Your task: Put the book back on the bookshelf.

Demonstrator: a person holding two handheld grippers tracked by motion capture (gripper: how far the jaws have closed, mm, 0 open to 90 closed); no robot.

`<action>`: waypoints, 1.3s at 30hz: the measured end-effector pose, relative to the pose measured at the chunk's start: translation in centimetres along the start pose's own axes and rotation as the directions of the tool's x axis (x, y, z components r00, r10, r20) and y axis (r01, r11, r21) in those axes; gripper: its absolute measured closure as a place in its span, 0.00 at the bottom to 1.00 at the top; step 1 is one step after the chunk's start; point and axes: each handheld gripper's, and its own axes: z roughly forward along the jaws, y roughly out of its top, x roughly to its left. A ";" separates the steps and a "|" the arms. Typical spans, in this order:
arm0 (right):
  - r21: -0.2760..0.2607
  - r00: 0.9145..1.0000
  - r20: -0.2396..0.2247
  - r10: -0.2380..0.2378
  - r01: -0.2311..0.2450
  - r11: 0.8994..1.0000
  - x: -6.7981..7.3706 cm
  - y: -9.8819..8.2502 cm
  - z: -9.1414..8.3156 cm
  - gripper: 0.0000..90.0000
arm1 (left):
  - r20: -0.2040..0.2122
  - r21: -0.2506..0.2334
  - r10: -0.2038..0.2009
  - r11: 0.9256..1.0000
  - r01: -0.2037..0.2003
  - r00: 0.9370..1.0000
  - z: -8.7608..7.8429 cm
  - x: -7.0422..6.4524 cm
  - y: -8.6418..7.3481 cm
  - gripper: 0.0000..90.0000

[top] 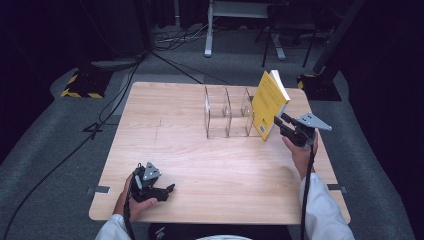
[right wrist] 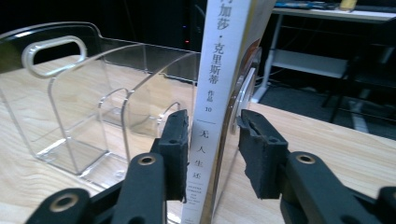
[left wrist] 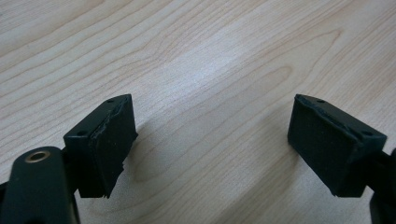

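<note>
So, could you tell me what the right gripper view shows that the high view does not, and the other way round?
The right gripper view alone shows the printed characters on the white spine of the book and a gap between the spine and the right-hand pad.

The high view alone shows the left gripper low on the table, the person's forearms, and the floor cables.

Both show the yellow book standing at the end of the clear acrylic rack with the right gripper at its spine.
</note>
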 end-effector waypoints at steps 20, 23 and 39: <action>0.117 0.989 -0.076 -0.128 0.137 0.984 -0.3 1.4 -2.8 0.53 | -0.004 0.000 0.006 1.000 -0.006 1.000 0.1 0.0 0.1 0.18; 0.159 0.983 -0.104 -0.153 0.169 0.973 0.0 1.5 -3.2 0.50 | 0.005 0.003 -0.001 1.000 0.001 1.000 0.1 0.0 0.1 0.18; 0.264 0.958 -0.193 -0.214 0.261 0.929 1.6 0.6 -4.9 0.42 | 0.002 0.002 0.008 1.000 -0.008 1.000 0.1 0.1 0.2 0.17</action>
